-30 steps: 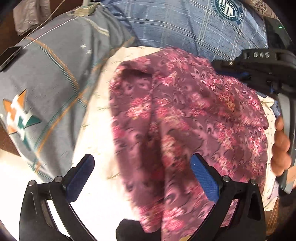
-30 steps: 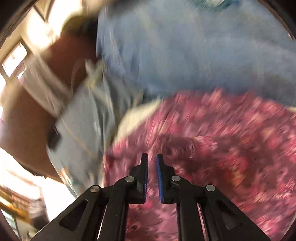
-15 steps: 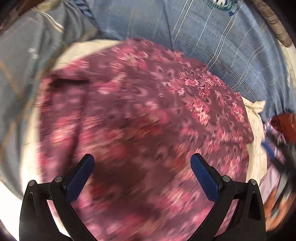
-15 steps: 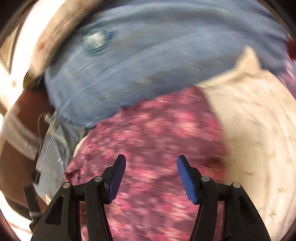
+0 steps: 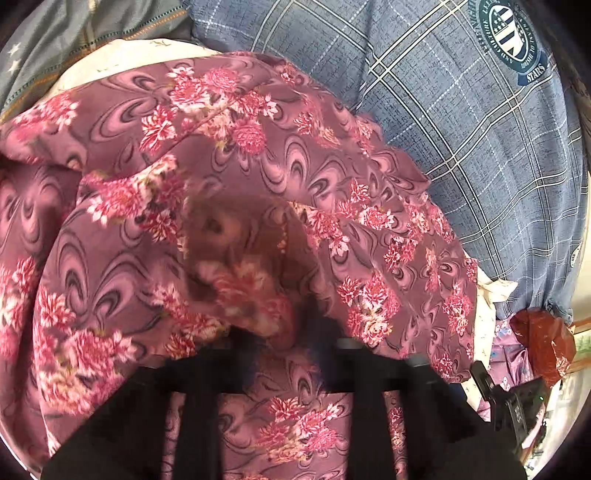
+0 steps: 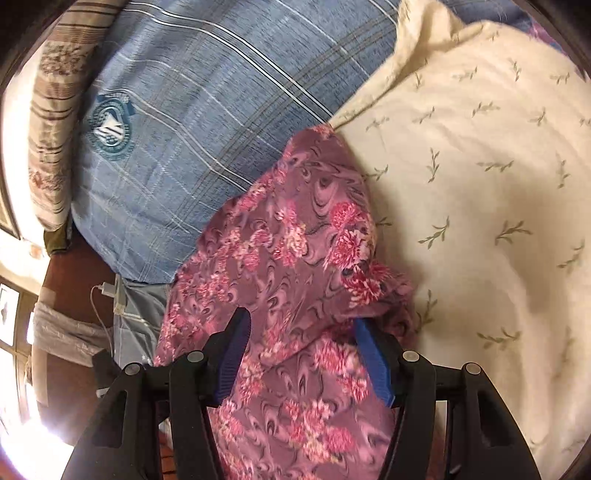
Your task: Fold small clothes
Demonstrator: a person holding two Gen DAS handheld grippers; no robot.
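A purple garment with pink flowers (image 5: pixel 258 155) lies rumpled on a cream leaf-print cloth (image 6: pixel 480 184). In the left wrist view my left gripper (image 5: pixel 280 325) is shut on a raised fold of the garment, and the cloth drapes over and hides its fingertips. In the right wrist view the garment (image 6: pixel 295 251) runs between the blue pads of my right gripper (image 6: pixel 303 343), which is open and straddles a bunched edge of it without clamping.
A blue plaid pillow with a round crest (image 5: pixel 480 110) lies behind the garment and shows in the right wrist view too (image 6: pixel 177 122). A grey patterned cloth (image 5: pixel 74 33) is at far left. A red plastic bag (image 5: pixel 543 339) sits at right. A white charger cable (image 6: pixel 110 295) lies at left.
My left gripper has shut on a fold of the garment and lifted it. My right gripper opened from shut and now sits around the garment's other edge.
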